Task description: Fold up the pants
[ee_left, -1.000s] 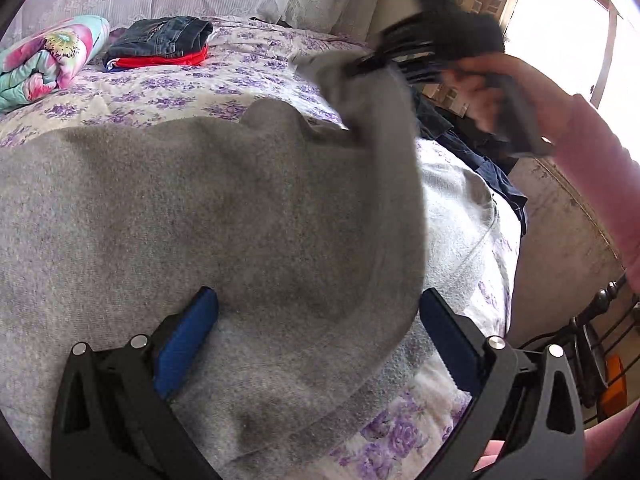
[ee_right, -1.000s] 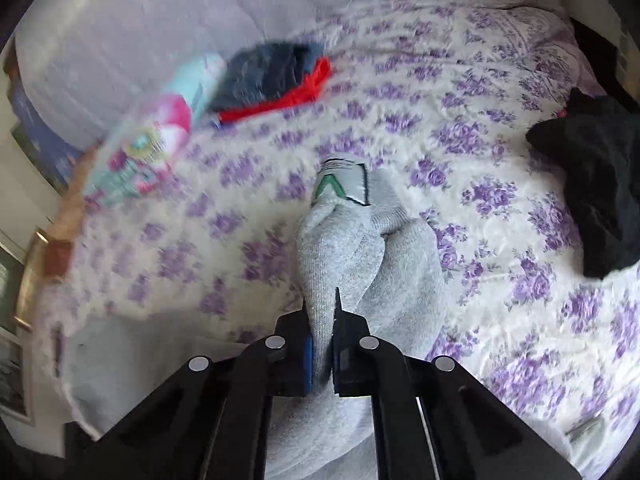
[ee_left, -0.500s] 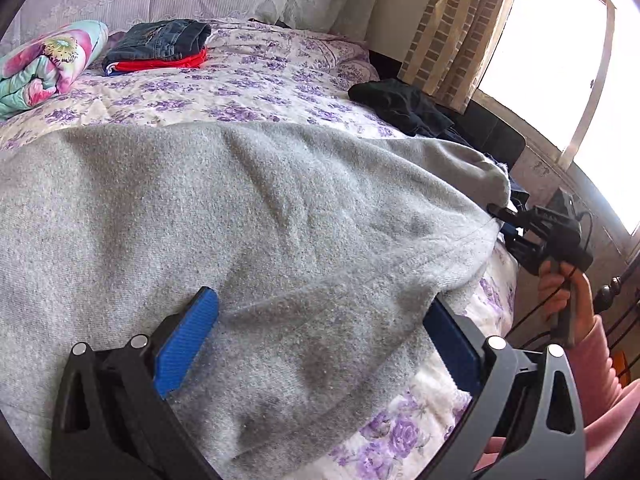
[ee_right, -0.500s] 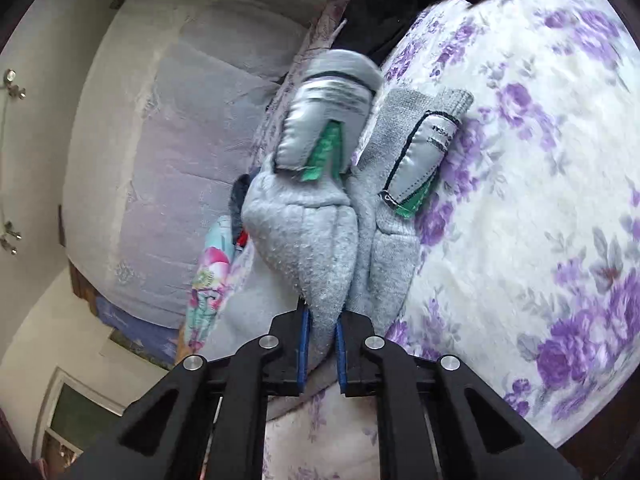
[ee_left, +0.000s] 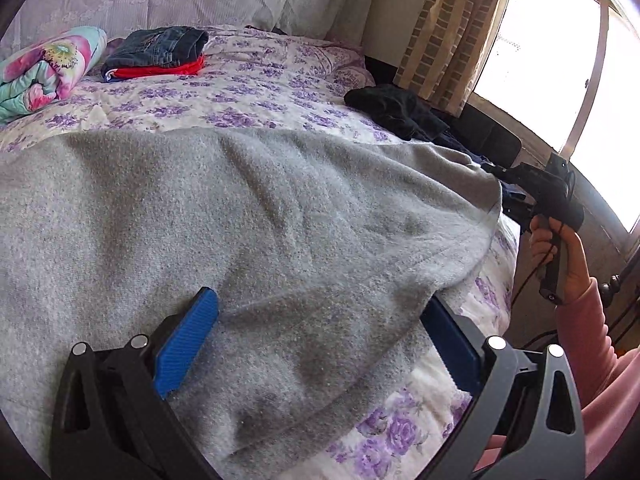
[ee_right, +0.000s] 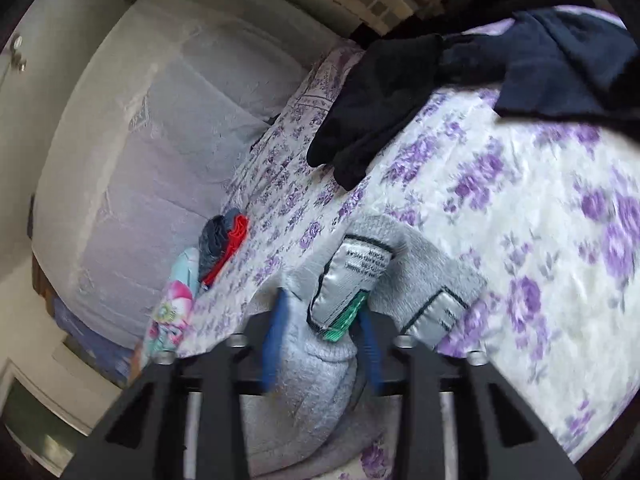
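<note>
The grey pants (ee_left: pixel 256 216) lay spread across the flowered bed (ee_left: pixel 256 96), covering most of its near side. The left tongs (ee_left: pixel 320 344) stood wide open over the fabric, blue pads (ee_left: pixel 188 340) apart and pressing on nothing. The right tongs (ee_right: pixel 320 340), held in a hand (ee_left: pixel 556 248) at the bed's edge, had the cuff end of the pants between the blue pads (ee_right: pixel 274 344), which in this frame stood apart with the cloth loose between them; two sewn labels (ee_right: pixel 348 280) showed there. Folded jeans (ee_left: pixel 160 46) on a red garment (ee_left: pixel 160 70) lay far off near a floral blanket (ee_left: pixel 44 68). Dark clothes (ee_right: pixel 380 100) sat by the bed's edge.
</note>
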`<action>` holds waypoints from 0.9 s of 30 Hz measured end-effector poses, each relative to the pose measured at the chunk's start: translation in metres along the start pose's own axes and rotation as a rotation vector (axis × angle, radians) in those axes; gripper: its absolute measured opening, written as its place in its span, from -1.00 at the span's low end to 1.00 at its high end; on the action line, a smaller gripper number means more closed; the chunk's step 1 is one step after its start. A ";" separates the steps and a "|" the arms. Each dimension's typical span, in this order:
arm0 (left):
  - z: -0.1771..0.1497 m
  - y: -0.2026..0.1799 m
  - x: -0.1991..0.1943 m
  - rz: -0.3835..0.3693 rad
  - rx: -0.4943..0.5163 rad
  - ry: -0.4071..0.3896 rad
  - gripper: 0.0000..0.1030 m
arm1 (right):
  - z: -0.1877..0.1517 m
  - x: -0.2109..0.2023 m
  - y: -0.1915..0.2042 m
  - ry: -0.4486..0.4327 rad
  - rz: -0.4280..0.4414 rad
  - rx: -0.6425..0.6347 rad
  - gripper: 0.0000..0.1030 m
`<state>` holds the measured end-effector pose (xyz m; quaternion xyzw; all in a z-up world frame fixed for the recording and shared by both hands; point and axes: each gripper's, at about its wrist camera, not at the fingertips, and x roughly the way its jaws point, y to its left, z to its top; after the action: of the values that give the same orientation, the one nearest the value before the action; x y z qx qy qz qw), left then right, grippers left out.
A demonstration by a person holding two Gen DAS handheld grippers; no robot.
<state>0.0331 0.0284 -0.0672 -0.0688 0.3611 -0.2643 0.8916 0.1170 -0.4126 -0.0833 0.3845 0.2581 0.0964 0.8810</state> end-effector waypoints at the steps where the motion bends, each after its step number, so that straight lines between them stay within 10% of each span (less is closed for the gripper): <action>1: 0.000 -0.001 -0.001 -0.001 0.003 -0.001 0.91 | 0.006 -0.008 0.007 -0.017 0.015 -0.038 -0.77; 6: -0.002 -0.003 -0.005 -0.029 0.018 -0.016 0.91 | 0.017 -0.047 0.018 -0.117 0.035 -0.125 -0.82; 11: -0.003 -0.009 -0.003 -0.042 0.053 0.013 0.91 | -0.016 -0.011 -0.059 -0.018 -0.099 -0.014 -0.81; 14: -0.006 -0.017 -0.009 -0.001 0.108 0.044 0.91 | -0.016 -0.026 -0.050 -0.022 -0.106 -0.020 -0.50; 20: -0.007 -0.014 -0.059 0.102 0.170 -0.012 0.91 | -0.043 -0.076 0.048 0.008 0.000 -0.320 -0.41; 27: 0.002 0.013 -0.048 0.209 0.088 0.016 0.91 | -0.147 -0.005 0.175 0.262 0.286 -0.747 -0.58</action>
<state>0.0114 0.0646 -0.0412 0.0103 0.3613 -0.1861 0.9136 0.0399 -0.2020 -0.0382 0.0553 0.2593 0.3530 0.8973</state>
